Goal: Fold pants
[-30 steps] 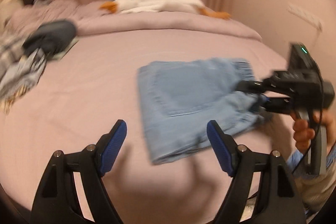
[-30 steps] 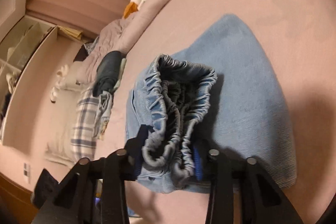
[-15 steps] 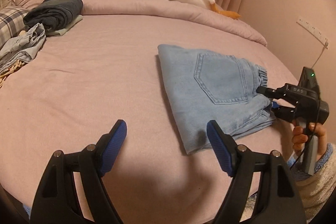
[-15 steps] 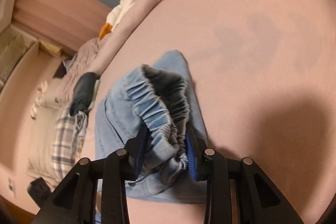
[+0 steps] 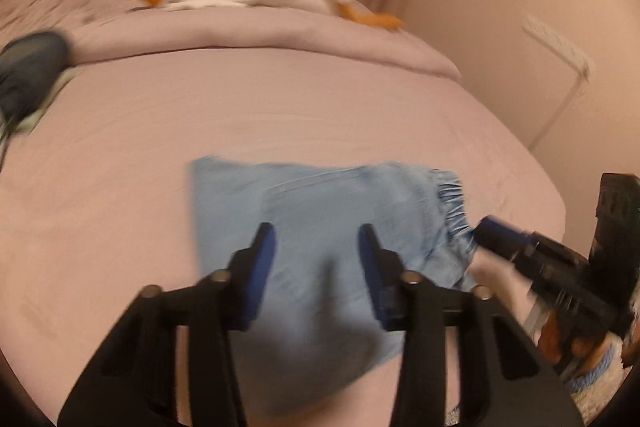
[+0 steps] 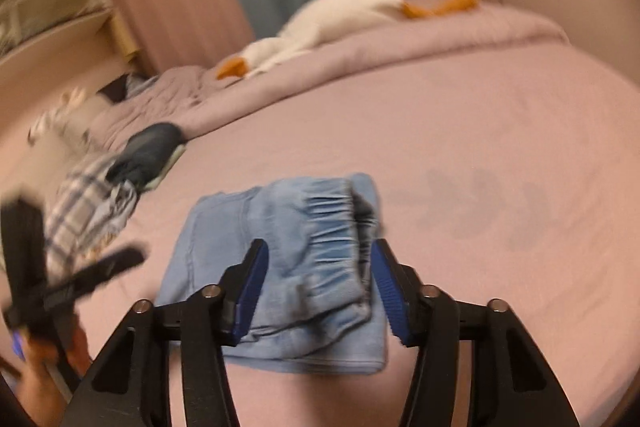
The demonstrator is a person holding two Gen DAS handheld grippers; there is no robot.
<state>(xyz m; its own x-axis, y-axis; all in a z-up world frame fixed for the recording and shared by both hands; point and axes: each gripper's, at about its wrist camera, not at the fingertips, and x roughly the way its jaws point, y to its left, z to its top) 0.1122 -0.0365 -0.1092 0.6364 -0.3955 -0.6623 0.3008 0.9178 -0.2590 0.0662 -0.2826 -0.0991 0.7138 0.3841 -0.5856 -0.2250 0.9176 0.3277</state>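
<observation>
Two grippers work one folded bundle, so I take each view in turn.

From my left wrist, the pants [image 5: 320, 211] lie flat on the bed [image 5: 280, 107], folded into a rough rectangle, long axis running left to right across my view, gathered waistband at the right end. My left gripper [image 5: 316, 267] hangs over the near half of the pants, pointing down at the denim. Its jaws are closing, with a clear gap between the pads; cloth lies under them, but I cannot tell through the blur whether the tips touch it, and nothing is pinched. My right gripper [image 5: 490, 229] comes in from the right of the pants, its tips at the waistband.

From my right wrist, the pants [image 6: 224, 247] sit straight ahead and just below me, waistband end nearest, the rest stretching away to the left. My right gripper [image 6: 318, 287] straddles the bunched waistband; its jaws are opening, and the pads look clear of the elastic, so I judge that I am releasing. My left gripper [image 6: 120, 263] shows blurred just left of the pants. The right hand is nearer the waistband, the left nearer the fold's middle.
</observation>
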